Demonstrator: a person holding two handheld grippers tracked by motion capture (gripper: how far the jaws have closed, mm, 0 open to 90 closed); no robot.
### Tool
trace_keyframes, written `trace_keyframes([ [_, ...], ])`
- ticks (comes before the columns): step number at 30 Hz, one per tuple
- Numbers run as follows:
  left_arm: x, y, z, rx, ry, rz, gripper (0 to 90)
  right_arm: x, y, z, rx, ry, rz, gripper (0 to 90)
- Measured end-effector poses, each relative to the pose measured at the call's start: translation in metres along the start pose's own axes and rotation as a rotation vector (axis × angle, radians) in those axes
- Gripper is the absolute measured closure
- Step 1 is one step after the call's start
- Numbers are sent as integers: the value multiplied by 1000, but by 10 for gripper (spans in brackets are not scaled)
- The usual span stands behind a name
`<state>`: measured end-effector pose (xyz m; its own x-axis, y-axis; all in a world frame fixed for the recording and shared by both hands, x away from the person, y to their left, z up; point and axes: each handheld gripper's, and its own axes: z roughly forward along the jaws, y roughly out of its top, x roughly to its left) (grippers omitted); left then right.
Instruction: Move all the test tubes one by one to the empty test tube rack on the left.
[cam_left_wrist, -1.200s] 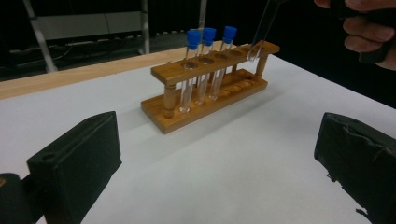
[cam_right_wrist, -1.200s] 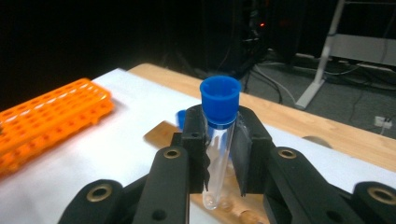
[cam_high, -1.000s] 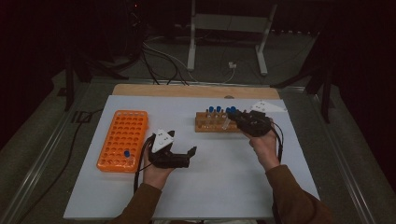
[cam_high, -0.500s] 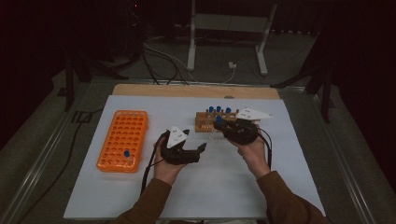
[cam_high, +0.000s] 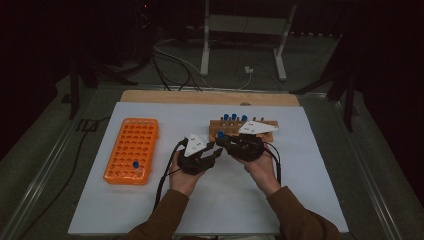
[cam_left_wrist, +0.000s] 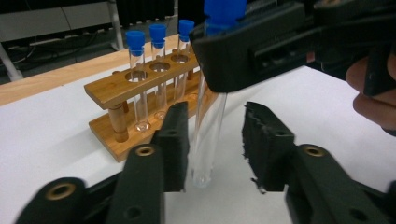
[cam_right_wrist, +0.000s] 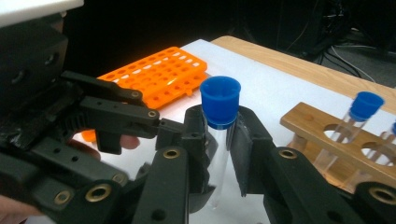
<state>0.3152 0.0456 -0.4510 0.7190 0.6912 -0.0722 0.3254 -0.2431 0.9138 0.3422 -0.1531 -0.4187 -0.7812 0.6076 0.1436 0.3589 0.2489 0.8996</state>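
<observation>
**Ana:** Racks first: what sits around the hands?

**Ben:** On the white table (cam_high: 300, 200) an orange rack (cam_high: 131, 150) lies to the left with one blue-capped tube (cam_high: 135, 164) near its front edge. A wooden rack (cam_high: 242, 127) stands just behind the grippers; in the left gripper view it carries three blue-capped tubes (cam_left_wrist: 138, 79) upright in its holes.

**Ana:** Anything in the way?

**Ben:** The wooden rack is close behind the held tube, and the two grippers crowd each other nose to nose in the middle of the table.

**Ana:** And the tube itself?

**Ben:** A clear test tube (cam_left_wrist: 208, 135) with a blue cap hangs upright, above the table. The right gripper (cam_right_wrist: 219, 135) is clamped on it just under the cap.

**Ana:** The left gripper?

**Ben:** The left gripper (cam_left_wrist: 212, 140) has just been closing; its jaws stand narrow on either side of the tube's lower half, with a gap showing on the right pad, so not pressing yet.

**Ana:** Hand poses?

**Ben:** Both forearms come up from the near edge, angled inward, grippers roughly level and facing each other.
</observation>
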Motion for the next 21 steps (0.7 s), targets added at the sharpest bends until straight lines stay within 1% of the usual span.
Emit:
trace_keyframes([
  [2, 1, 0, 0, -1, 3, -2, 681, 3, 0, 1, 5, 8, -3, 761],
  [4, 1, 0, 0, 0, 4, -2, 693, 3, 0, 2, 5, 11, -3, 761],
  [8, 2, -1, 0, -3, 8, 5, 760, 5, -1, 2, 4, 16, -4, 761],
  [12, 1, -2, 0, -4, 8, 8, 777, 4, -1, 2, 4, 26, 10, 747],
  [13, 2, -2, 0, -4, 9, 6, 777, 3, -1, 2, 1, 34, 18, 698],
  [14, 2, -2, 0, -3, 12, 1, 778, 2, -1, 1, -9, 39, 33, 620],
  [15, 3, -3, 0, 1, 15, -1, 778, 2, -1, 1, -9, 39, 33, 620],
  [16, 5, -3, 1, 3, 17, -7, 778, 1, -1, 0, -14, 39, 36, 571],
  [17, 5, -3, 0, 3, 21, -13, 779, -1, 0, -2, -21, 56, 48, 481],
  [18, 6, -3, 0, 5, 24, -14, 779, -1, 0, -2, -21, 56, 48, 481],
  [19, 7, -4, -1, 5, 27, -17, 779, -2, 0, -4, -21, 61, 53, 442],
  [21, 8, -4, -2, 3, 30, -26, 780, -3, 0, -6, -28, 55, 58, 346],
])
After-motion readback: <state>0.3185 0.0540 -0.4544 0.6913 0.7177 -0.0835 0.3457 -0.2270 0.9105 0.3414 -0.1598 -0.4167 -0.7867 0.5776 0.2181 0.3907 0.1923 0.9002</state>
